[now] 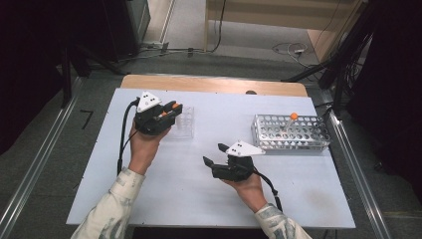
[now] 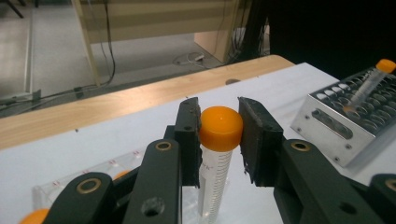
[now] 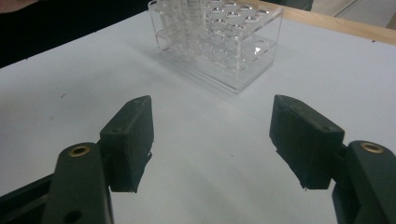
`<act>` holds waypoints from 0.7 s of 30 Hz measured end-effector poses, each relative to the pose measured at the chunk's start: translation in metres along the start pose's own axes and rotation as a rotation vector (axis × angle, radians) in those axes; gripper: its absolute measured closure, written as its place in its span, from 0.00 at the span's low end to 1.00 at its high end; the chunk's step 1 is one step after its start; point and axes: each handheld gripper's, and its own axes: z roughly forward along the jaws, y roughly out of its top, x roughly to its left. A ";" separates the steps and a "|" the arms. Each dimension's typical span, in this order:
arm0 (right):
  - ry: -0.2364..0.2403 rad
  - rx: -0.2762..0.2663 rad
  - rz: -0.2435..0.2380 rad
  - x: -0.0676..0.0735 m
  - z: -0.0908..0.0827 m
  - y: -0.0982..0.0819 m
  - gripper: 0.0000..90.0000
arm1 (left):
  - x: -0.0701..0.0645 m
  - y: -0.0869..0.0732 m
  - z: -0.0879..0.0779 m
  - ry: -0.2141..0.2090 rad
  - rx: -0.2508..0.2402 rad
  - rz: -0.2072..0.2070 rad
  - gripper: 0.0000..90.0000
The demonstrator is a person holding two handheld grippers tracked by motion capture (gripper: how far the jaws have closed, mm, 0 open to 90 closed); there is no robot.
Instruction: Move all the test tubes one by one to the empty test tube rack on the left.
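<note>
Black fingers (image 2: 189, 140) of our left gripper (image 2: 219, 135) fill the foreground of the left gripper view, clamped on an orange-capped tube (image 2: 218, 144) right at its cap, just above the clear rack (image 1: 182, 121) at the left of the white tabletop (image 1: 164, 199). We judge the tube light and stiff: thin clear plastic with printed graduation marks, apparently empty, so it needs little force. Its wall looks smooth and likely slippery, while the wider cap gives us a shoulder to catch on, so holding at or just under the cap seems the safest place. Squeezing the bare wall lower down could let it slide or tilt. Held so high, the long body hangs below our grip and may swing, so we should keep it upright when carrying.

Our right gripper (image 1: 215, 154) rests near the middle of the tabletop with its fingers (image 3: 130, 140) spread apart and nothing between them. A metal rack (image 1: 291, 133) at the right already holds one orange-capped tube, leaning.
</note>
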 end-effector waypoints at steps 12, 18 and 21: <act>0.002 -0.001 0.001 0.001 -0.001 0.000 0.33 | 0.014 0.008 0.012 0.080 0.001 -0.004 0.79; 0.003 0.000 -0.001 0.000 -0.001 0.000 0.33 | 0.016 0.003 0.021 0.104 0.038 0.014 0.79; 0.003 0.002 0.001 0.001 -0.001 0.000 0.33 | 0.015 0.000 0.023 0.107 0.047 0.019 0.79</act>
